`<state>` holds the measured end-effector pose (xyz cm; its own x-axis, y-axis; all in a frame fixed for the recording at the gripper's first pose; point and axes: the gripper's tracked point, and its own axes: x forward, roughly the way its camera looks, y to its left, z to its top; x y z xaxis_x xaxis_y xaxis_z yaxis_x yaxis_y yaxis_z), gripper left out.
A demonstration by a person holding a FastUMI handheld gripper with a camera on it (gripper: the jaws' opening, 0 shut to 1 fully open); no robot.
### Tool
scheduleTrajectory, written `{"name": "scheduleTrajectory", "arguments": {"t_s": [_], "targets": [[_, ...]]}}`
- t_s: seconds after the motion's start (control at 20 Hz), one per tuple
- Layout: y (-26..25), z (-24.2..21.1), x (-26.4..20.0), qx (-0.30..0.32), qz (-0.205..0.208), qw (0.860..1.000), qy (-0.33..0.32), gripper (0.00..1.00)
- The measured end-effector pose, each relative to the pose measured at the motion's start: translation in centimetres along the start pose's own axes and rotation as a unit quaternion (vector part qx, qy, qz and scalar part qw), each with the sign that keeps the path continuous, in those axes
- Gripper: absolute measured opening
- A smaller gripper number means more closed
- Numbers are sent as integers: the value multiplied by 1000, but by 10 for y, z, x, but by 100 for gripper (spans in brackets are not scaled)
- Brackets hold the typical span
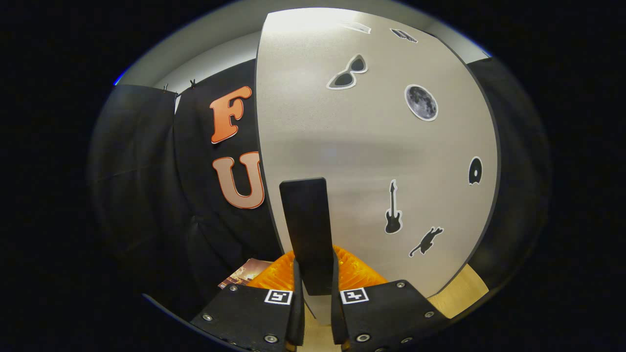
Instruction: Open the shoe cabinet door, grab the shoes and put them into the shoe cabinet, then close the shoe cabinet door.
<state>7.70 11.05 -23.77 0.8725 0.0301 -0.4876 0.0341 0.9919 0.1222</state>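
Jaws of the gripper (pixel 316 303) clamp the door handle (pixel 307 234) on the cabinet door (pixel 371 156); pull steadily along the hinge arc, grip square.

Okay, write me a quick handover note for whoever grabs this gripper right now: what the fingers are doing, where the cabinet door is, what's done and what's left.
Gripper: fingers closed on the dark upright handle of the shoe cabinet door.
Door: its pale sticker-covered panel stands just beyond the fingers; how far open it is cannot be told.
Shoes: no point to give from here; find them before the next step.
Done: handle gripped.
Left: finish the door swing, put the shoes in the cabinet, close the door.
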Motion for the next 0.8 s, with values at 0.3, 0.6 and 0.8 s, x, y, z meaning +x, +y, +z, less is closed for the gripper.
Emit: {"name": "scheduleTrajectory", "arguments": {"t_s": [0.3, 0.6, 0.8], "targets": [[-15, -6, -42, 12, -4, 1000, -9, 21], [-34, -8, -67, 5, -37, 999, -14, 21], [-50, -9, -84, 8, -53, 998, -14, 19]]}}
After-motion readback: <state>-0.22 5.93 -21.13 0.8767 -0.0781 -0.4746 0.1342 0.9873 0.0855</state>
